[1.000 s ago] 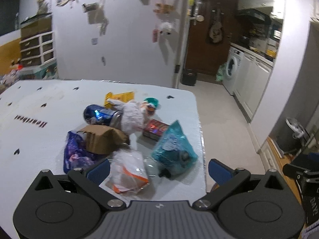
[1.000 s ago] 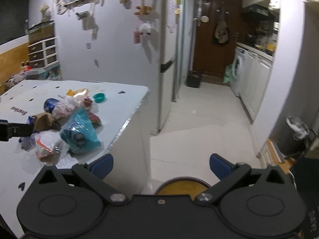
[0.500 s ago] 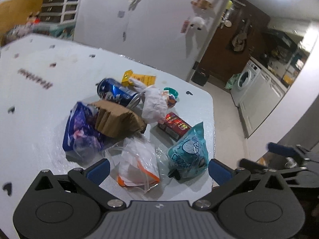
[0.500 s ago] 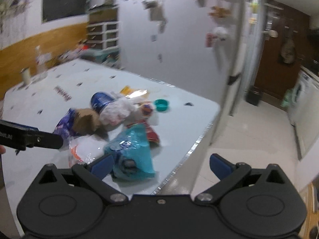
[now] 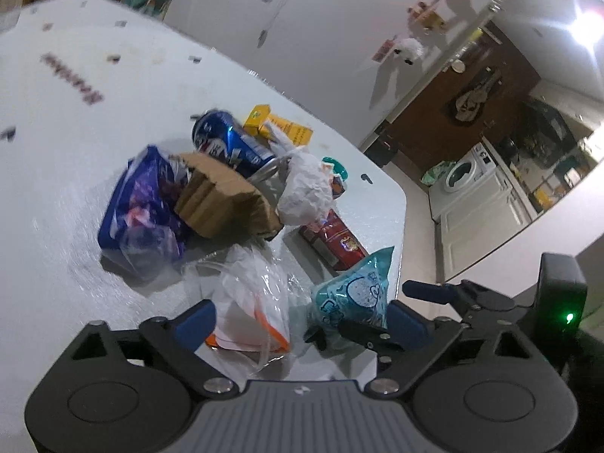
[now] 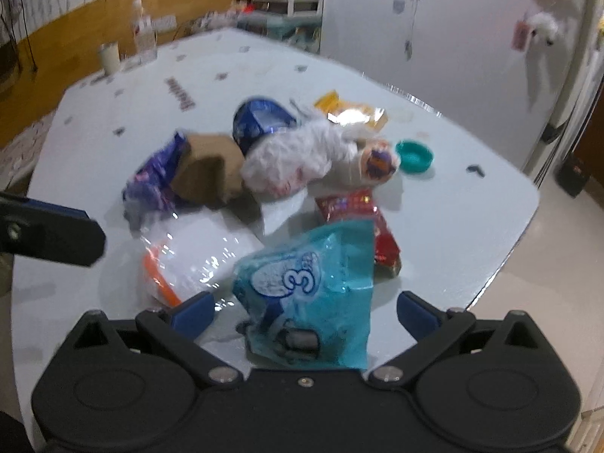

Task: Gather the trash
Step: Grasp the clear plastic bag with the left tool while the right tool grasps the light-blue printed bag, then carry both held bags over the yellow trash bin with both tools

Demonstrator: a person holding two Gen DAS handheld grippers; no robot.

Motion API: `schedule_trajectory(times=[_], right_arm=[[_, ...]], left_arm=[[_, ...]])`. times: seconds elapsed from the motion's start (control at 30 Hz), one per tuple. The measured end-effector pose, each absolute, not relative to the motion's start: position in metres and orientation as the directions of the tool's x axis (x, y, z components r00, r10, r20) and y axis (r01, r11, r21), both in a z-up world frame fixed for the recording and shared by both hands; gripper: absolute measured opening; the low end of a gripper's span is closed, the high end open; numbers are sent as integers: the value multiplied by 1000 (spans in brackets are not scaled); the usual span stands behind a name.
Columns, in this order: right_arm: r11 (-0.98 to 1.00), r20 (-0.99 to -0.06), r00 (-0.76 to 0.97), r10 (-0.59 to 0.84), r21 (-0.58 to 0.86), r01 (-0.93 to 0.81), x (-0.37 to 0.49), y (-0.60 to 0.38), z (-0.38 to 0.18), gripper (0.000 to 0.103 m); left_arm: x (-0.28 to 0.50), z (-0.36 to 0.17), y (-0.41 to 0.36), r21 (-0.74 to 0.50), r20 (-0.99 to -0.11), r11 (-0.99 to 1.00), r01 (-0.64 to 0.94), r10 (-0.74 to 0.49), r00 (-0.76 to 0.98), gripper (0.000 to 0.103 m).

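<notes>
Right wrist view: teal bag (image 6: 313,294) dead ahead between spread right claw (image 6: 305,313) jaws, ungripped, nearer than closing left claw (image 5: 302,321).

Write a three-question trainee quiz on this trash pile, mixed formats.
1. True or false: the right gripper is shut on the teal packet.
2. Which item lies nearest the table's rounded corner? A: blue can; B: teal cap; C: brown cardboard.
3. Fill in: the red packet lies partly under the ____ packet.

Key: 1 false, its jaws stand open; 2 B; 3 teal.
</notes>
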State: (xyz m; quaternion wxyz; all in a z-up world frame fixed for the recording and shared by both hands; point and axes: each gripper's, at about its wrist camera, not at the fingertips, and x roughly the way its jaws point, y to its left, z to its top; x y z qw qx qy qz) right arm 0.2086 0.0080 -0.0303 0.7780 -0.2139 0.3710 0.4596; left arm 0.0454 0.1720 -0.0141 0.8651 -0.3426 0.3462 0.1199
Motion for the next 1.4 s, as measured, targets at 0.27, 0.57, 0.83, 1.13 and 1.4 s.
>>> schedule_trajectory(times=[0.27,0.57,0.83,1.13,1.4], right_arm=[[502,-779,262,570,78,-861,224,9,-38,87],[525,-772,243,587,134,-841,219,1,-38,76],[589,-785,243,570,184,-787,215,-6,-41,67],[646,-784,231,577,265,-716,206,-12,-38,54],[665,-763,245,598,302,-683,193,-21,-20,54]], left_arm=[[51,-45,197,-630,-690,564,-534,-92,718,75],[63,-71,208,-698,-676,436,-568,-137,724,61],[70,-79,209,-684,-695,431,-589,-138,706,19],[72,-59,197,-588,-739,584,-560,-107,665,15],[67,-30,177,-441,-775,743,-504,-32,631,13]])
